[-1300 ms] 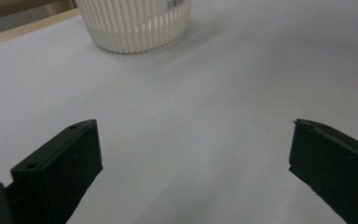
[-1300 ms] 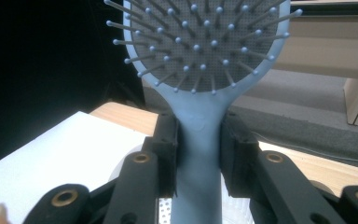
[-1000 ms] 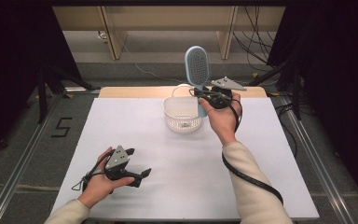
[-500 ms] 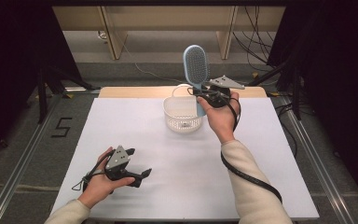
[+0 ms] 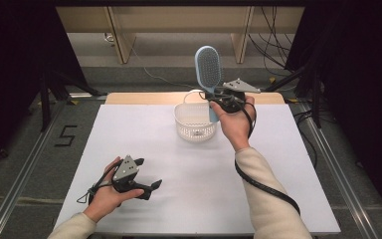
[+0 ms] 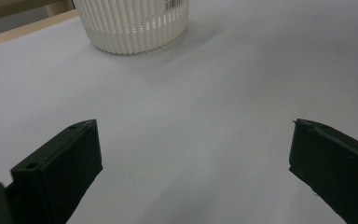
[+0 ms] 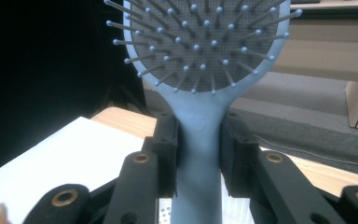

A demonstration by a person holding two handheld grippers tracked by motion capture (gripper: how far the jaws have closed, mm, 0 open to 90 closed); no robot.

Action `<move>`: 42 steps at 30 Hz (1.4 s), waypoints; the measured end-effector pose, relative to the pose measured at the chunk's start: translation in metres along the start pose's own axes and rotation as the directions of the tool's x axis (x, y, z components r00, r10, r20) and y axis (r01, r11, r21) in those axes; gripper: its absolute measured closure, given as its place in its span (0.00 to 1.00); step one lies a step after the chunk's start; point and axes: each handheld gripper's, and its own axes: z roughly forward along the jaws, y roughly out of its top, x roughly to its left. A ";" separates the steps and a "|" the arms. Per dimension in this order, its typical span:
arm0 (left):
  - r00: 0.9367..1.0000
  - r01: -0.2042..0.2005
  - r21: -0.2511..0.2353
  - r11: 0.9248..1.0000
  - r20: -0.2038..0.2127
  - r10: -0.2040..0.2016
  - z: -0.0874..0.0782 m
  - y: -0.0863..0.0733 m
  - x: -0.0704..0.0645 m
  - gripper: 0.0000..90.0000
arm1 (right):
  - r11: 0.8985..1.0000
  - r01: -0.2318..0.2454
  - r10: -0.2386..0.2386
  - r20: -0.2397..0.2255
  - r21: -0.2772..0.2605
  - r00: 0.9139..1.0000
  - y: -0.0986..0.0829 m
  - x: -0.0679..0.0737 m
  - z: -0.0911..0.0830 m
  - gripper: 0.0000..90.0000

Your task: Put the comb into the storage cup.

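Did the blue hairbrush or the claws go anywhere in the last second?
Hardly. The right claw stays shut on the handle of the blue hairbrush, upright over the white basket; brush and hand drifted a tiny bit to the left in the high view. The left claw stays open and holds nothing, low over the near-left part of the white table. The basket did not move.

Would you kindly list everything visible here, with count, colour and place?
hairbrush: one, light blue, held upright above the basket, handle clamped in the right hand-held gripper.
basket: one, white, ribbed, far middle of the table.
table: one, white top with a wooden far edge.
left hand-held gripper: one, black, jaws open, low over the near left of the table.
right hand-held gripper: one, black, raised beside the basket.
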 end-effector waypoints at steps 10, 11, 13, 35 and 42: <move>1.000 -0.001 -0.003 1.000 -0.001 0.001 0.000 0.000 0.000 0.02 | 1.000 0.002 -0.002 0.000 -0.002 1.000 0.001 0.001 0.001 0.79; 1.000 -0.001 -0.002 1.000 0.000 0.001 0.000 0.000 0.000 0.02 | 1.000 0.001 -0.001 -0.001 -0.001 1.000 0.001 0.002 0.001 0.79; 1.000 -0.002 -0.001 1.000 0.001 0.002 0.000 0.000 -0.001 0.02 | 1.000 0.004 -0.004 -0.003 -0.002 1.000 0.000 0.002 0.001 0.79; 1.000 -0.006 -0.002 1.000 0.001 0.006 0.000 0.000 -0.001 0.02 | 1.000 0.002 -0.002 -0.010 -0.002 1.000 0.004 0.005 0.005 0.79; 1.000 -0.004 -0.002 1.000 0.000 0.004 -0.001 0.000 -0.001 0.02 | 1.000 0.000 0.000 -0.009 0.000 1.000 0.003 0.005 0.010 0.79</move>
